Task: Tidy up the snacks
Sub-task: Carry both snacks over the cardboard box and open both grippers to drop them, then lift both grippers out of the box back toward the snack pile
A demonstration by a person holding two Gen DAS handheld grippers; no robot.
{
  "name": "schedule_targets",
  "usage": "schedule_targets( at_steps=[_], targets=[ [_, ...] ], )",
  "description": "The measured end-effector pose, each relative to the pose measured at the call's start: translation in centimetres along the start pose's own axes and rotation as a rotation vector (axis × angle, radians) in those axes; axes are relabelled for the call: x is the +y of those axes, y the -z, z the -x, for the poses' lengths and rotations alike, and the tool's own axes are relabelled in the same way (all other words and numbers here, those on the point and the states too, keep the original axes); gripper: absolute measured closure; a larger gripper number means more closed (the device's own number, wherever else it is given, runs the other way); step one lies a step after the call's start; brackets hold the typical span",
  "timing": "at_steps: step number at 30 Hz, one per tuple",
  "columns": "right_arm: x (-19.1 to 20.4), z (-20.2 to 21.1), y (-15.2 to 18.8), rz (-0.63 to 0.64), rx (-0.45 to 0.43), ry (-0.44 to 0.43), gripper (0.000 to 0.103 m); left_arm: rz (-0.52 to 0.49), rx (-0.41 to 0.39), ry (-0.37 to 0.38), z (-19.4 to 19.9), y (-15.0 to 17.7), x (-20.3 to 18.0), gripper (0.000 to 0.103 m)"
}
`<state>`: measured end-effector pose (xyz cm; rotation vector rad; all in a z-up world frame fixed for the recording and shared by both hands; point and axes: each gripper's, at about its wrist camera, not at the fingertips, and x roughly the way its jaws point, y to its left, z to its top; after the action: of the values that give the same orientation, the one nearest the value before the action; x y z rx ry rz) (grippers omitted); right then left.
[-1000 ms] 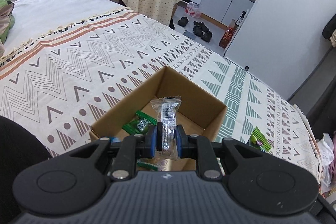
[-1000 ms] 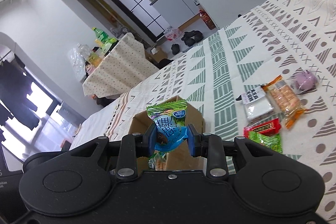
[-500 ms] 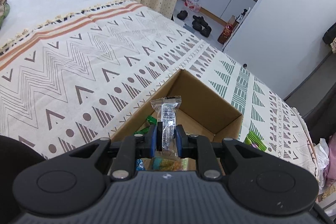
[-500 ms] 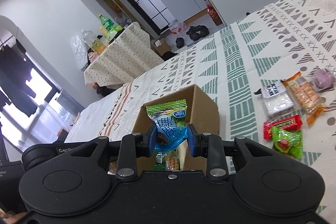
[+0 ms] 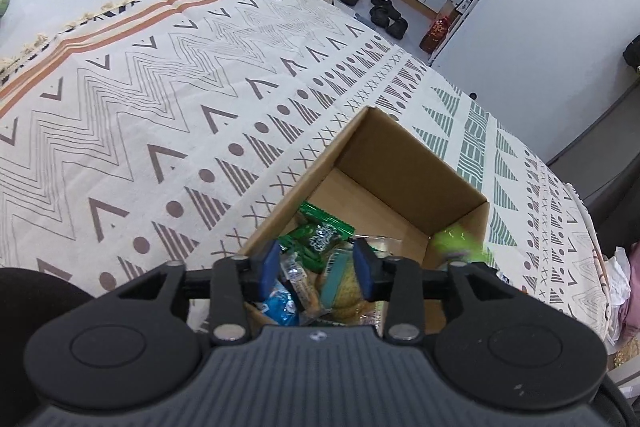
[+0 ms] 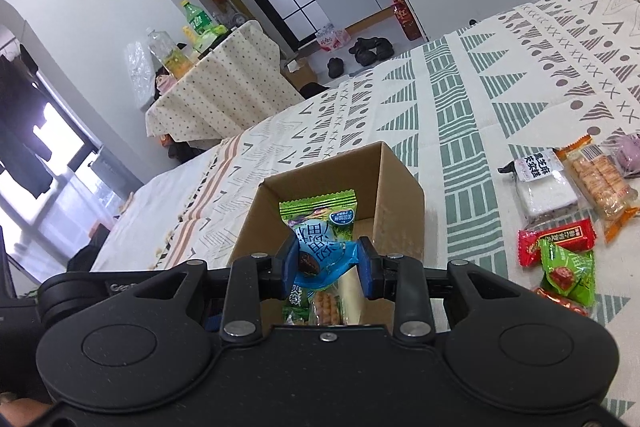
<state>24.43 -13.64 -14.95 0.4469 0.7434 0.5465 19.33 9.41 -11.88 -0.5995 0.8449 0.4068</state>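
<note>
Holding several packets already, the cardboard box (image 6: 400,187) awaits more: left claw (image 5: 316,269) opening empty, right claw (image 6: 325,267) loosening on the green-blue snack packet (image 6: 320,227), others (image 6: 560,227) remaining on the bed.

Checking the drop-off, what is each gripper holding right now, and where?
Left gripper: nothing, opening over the box. Right gripper: green-and-blue snack packet, gripped near its lower end, fingers opening.

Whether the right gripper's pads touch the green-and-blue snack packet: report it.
Touching. The right wrist view shows the right gripper opening, both pads against the green-and-blue snack packet.
</note>
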Motion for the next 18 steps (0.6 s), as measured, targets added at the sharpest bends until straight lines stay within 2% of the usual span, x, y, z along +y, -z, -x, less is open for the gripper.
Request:
schedule_targets(
  at_steps=[5, 8, 10, 16, 18],
  targets=[
    [0.5, -0.4, 0.3, 0.009, 0.003, 0.015, 0.065, -0.007, -0.011, -0.017, 0.7, -0.1, 0.1, 0.033],
    [0.5, 0.0, 0.4, 0.006, 0.002, 0.021, 0.062, -0.007, -0.012, -0.022, 1.0, -0.1, -0.1, 0.025],
    [0.5, 0.4, 0.4, -0.001, 0.002, 0.027, 0.061, -0.009, -0.004, -0.040, 1.2, 0.0, -0.3, 0.022],
    [0.2, 1.7, 0.0, -0.008, 0.008, 0.032, 0.050, -0.013, 0.012, -0.066, 1.9, 0.6, -0.7, 0.018],
    [0.0, 2.3, -0.1, -0.009, 0.013, 0.036, 0.042, -0.020, 0.004, -0.065, 2.2, 0.9, -1.0, 0.014]
  ],
)
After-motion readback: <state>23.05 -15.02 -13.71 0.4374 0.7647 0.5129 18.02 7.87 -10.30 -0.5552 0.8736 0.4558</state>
